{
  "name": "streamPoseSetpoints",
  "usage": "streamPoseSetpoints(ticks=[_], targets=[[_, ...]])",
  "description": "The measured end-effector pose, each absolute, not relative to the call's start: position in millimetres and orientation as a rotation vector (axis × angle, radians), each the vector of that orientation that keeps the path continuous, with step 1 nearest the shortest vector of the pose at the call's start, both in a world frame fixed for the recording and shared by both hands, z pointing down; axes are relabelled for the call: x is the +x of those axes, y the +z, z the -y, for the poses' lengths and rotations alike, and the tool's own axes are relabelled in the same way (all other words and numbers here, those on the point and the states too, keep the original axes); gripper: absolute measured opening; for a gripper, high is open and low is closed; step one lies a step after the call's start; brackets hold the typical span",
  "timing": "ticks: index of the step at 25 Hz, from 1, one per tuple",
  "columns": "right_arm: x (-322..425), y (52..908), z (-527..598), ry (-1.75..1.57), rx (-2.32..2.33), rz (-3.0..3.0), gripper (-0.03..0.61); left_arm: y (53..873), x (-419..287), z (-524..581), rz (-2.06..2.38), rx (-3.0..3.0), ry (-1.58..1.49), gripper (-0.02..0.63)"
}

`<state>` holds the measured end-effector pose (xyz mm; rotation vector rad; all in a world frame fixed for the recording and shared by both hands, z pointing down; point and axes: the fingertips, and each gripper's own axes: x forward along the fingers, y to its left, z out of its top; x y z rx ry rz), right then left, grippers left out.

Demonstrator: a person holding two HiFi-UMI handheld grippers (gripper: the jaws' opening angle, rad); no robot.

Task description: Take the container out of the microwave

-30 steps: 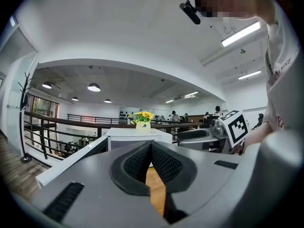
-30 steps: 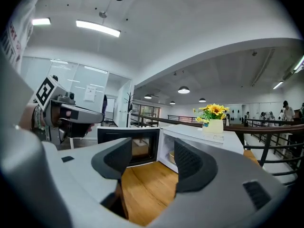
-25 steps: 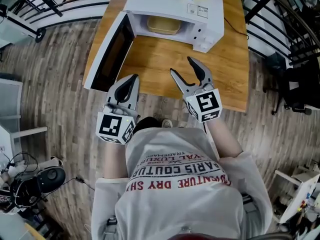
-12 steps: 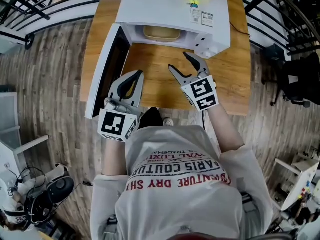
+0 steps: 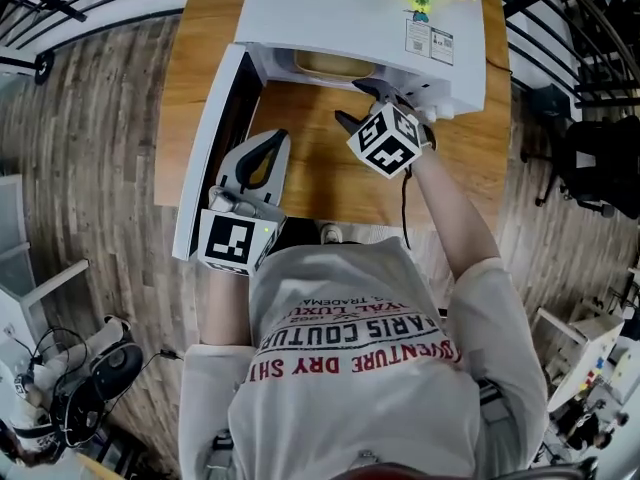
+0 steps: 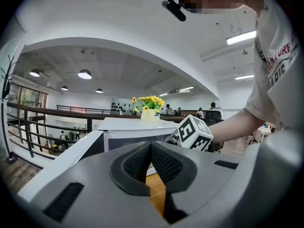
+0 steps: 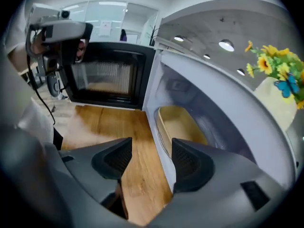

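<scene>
— What's moved?
— The left gripper (image 5: 268, 148) stays back by the open microwave door (image 5: 212, 138), jaws pressed together and empty. The right gripper (image 7: 151, 160) has pushed up to the microwave (image 5: 340, 13) mouth, jaws apart with nothing between them.
— And the container (image 7: 178, 125)?
— Still inside and untouched; I'd judge the grasp comes next.

We had the microwave (image 5: 340, 8) open, its door (image 5: 228, 118) swung fully out to the left, walling that side. Bare table (image 5: 310, 173) in front gave free passage to the cavity. Our right gripper (image 5: 352, 101), jaws apart, was at the mouth with a clear line to the container (image 7: 183, 125). The microwave's right-hand panel bounded the mouth. Our left gripper (image 5: 272, 140), jaws together, hovered just beside the door.
</scene>
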<state>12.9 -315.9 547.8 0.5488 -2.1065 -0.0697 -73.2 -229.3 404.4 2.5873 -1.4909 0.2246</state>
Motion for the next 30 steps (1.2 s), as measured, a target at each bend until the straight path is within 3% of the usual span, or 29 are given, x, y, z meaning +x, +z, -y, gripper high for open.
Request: streamPoseSetpoints(ticks=[8,14,16,20,23,30], targets=[[-0.8,576.9,346.9,-0.161,0.452,1.959,0.273,407.9,-78.8,242.3,1.474,2.565,0.206,0.012],[-8.2,590.2,367.2,-0.208,0.416,1.891,0.21,411.6,-79.4,247.0,1.452,2.555,0.197,0.012],[-9.9,591.0,374.9,-0.265,0.42,1.874,0.138,412.5,-79.9,247.9,1.448,2.555,0.199,0.012],[-10.2,602.3,377.0,-0.298,0.349,1.826,0.126,415.7,-82.3,250.2,1.444,2.536,0.22,0.012],[-9.8,606.1,375.6,-0.296,0.323,1.805,0.058,417.1,-83.6,249.5,1.442,2.549,0.236,0.012],[-11.2,605.4,360.9,-0.337,0.241,1.798,0.035,414.0,-84.5,247.8,1.443,2.568,0.241,0.012]])
